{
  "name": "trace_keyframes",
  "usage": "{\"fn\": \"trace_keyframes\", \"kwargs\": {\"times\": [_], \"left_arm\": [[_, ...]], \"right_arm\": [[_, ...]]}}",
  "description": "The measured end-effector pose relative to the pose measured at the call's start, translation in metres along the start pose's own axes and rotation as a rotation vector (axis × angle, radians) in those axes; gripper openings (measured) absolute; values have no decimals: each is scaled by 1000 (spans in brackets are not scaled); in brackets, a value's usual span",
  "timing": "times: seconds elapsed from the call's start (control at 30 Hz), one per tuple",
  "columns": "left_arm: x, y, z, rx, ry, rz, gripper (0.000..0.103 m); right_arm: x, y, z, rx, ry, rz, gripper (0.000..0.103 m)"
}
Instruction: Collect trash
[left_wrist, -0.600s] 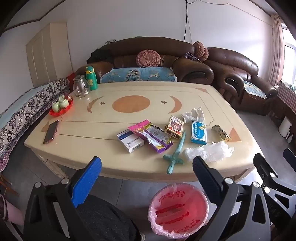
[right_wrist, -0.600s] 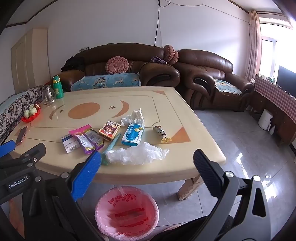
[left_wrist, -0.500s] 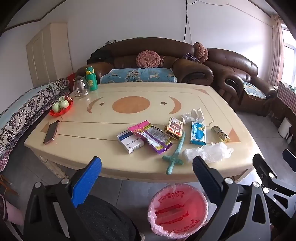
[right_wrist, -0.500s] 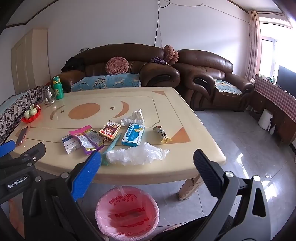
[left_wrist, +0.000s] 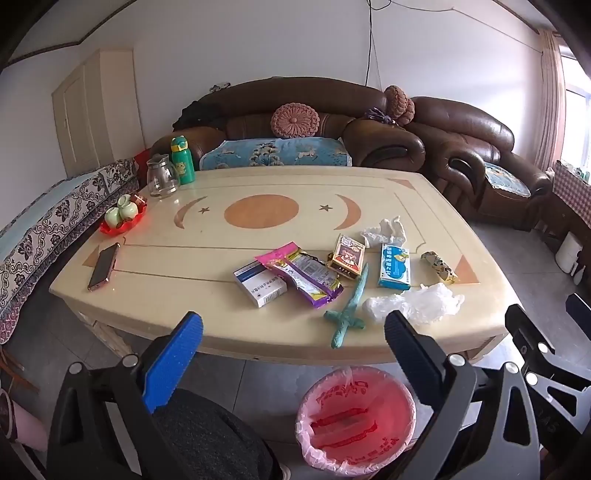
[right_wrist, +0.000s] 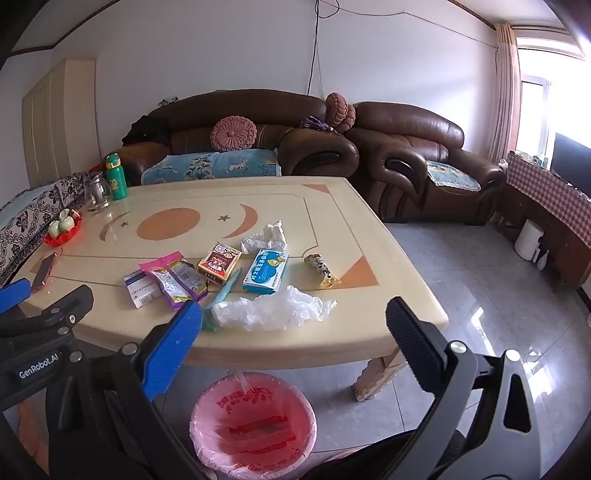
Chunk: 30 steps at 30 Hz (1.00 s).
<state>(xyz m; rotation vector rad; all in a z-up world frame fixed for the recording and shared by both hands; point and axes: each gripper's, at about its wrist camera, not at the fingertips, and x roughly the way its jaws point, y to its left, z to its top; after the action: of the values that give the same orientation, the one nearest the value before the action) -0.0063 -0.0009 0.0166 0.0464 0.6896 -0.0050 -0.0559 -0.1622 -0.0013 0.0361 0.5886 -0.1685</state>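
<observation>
Trash lies on the cream table (left_wrist: 221, 258): a clear plastic bag (left_wrist: 417, 304) (right_wrist: 273, 310), a crumpled tissue (left_wrist: 386, 232) (right_wrist: 266, 238), purple snack wrappers (left_wrist: 306, 273) (right_wrist: 177, 277), a candy wrapper (left_wrist: 439, 266) (right_wrist: 322, 269), a white box (left_wrist: 260, 284), a red box (left_wrist: 346, 254), a blue box (left_wrist: 394, 266) (right_wrist: 266, 271) and a green toy sword (left_wrist: 351, 306). A pink-lined bin (left_wrist: 354, 417) (right_wrist: 253, 424) stands on the floor below the near edge. My left gripper (left_wrist: 291, 332) and right gripper (right_wrist: 293, 321) are open and empty, held in front of the table.
A phone (left_wrist: 104, 266), a red dish with cups (left_wrist: 123, 218), a glass jug (left_wrist: 161, 181) and a green bottle (left_wrist: 183, 160) sit at the table's left. Brown sofas (left_wrist: 332, 122) stand behind. Tiled floor (right_wrist: 480, 295) lies to the right.
Both grippers have drifted very slightly; the scene is otherwise unchanged.
</observation>
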Motion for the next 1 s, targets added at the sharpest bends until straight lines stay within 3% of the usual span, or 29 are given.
{"fn": "trace_keyframes", "kwargs": {"times": [1.0], "left_arm": [[18,7,-8,-12,33,4,97]], "right_arm": [[-3,-1,5,-9,-9,-8,97]]}}
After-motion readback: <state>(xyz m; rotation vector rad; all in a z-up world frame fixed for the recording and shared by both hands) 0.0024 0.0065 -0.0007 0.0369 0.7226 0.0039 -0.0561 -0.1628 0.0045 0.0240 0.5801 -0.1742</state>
